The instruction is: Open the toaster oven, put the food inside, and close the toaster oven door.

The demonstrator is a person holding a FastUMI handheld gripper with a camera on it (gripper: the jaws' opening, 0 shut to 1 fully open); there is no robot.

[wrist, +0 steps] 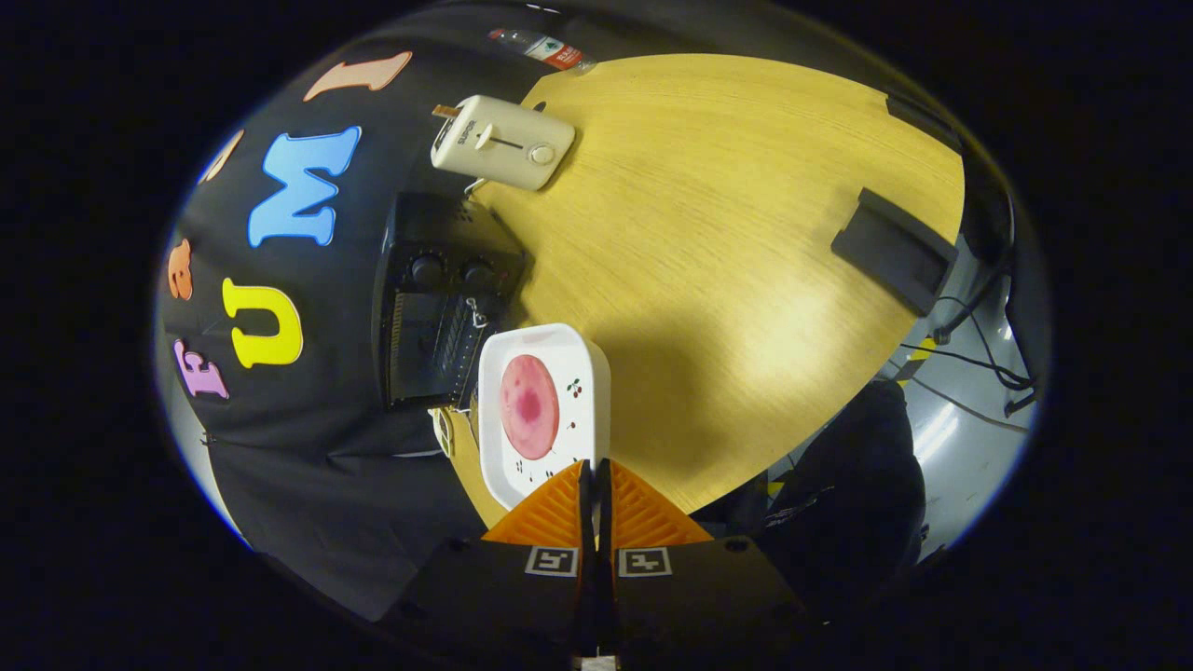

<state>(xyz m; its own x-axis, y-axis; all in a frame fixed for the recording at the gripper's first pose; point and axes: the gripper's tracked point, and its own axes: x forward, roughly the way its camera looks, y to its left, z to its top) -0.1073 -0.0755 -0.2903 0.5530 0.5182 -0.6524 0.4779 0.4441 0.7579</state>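
The hand-held gripper (594, 466) has its fingers pressed nearly together, gripping the near rim of a white tray (589, 373) bearing a round pink slice of food (529, 406). The tray's far edge sits just beside the black toaster oven (438, 298). Beyond the oven stands a cream toaster (501, 142). Bare wooden tabletop (727, 233) spreads away from the oven's front.

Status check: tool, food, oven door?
Tool shut, holding nothing, at near rim of white tray. Pink food slice lies on the tray, beside toaster oven. Oven door looks closed. Nothing between tray and oven.
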